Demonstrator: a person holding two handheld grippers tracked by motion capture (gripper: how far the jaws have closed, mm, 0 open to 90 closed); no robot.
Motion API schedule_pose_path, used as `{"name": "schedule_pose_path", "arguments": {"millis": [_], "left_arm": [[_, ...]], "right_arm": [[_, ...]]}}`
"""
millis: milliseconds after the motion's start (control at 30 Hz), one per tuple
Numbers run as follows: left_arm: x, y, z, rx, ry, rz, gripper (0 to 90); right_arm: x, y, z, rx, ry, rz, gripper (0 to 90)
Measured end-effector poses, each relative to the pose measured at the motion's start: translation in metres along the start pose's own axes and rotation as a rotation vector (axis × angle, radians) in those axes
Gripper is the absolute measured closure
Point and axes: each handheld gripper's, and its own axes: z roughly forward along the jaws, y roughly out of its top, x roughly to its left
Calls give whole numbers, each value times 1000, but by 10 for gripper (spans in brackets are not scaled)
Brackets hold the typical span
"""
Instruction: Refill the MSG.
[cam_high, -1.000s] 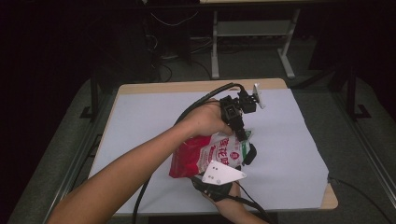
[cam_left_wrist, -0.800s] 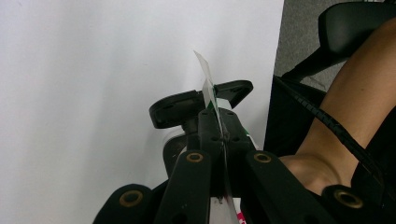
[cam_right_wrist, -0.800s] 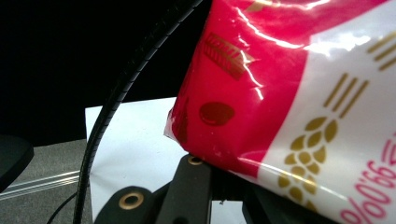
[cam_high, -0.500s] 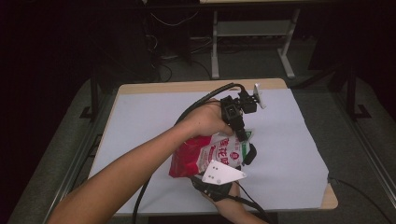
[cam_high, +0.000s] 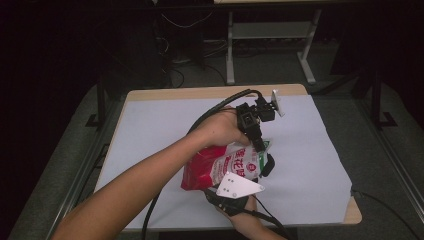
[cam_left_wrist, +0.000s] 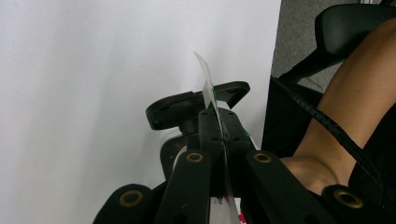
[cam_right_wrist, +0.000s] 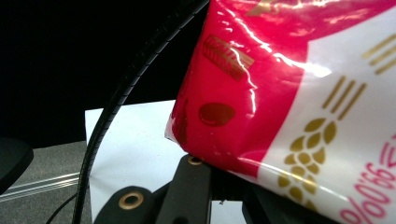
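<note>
From the high view, a red and white bag (cam_high: 225, 165) lies near the middle of the white-covered table (cam_high: 150, 130), held between both grippers. The left gripper (cam_high: 260, 146) reaches down from the far side and pinches the bag's far edge near its green corner. The right gripper (cam_high: 231, 194) comes in from the near edge (its grey three-cornered plate on top) and clamps the bag's near side.

In the left gripper view, the left gripper (cam_left_wrist: 218, 140) has its jaws pressed together on the thin, upright edge of the bag (cam_left_wrist: 208, 88), above the white table cover (cam_left_wrist: 93, 93).

In the right gripper view, the glossy bag (cam_right_wrist: 289, 93) looms over the right gripper (cam_right_wrist: 224, 184), whose jaws are closed on the bag's lower edge; a black cable (cam_right_wrist: 121, 98) runs past on the left.
</note>
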Motion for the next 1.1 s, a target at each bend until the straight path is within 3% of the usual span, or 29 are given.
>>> {"name": "schedule_pose_path", "arguments": {"millis": [1100], "left_arm": [[3,-2,2,-11,-10,2,900]], "right_arm": [[1,1,0,-5,-8,5,900]]}}
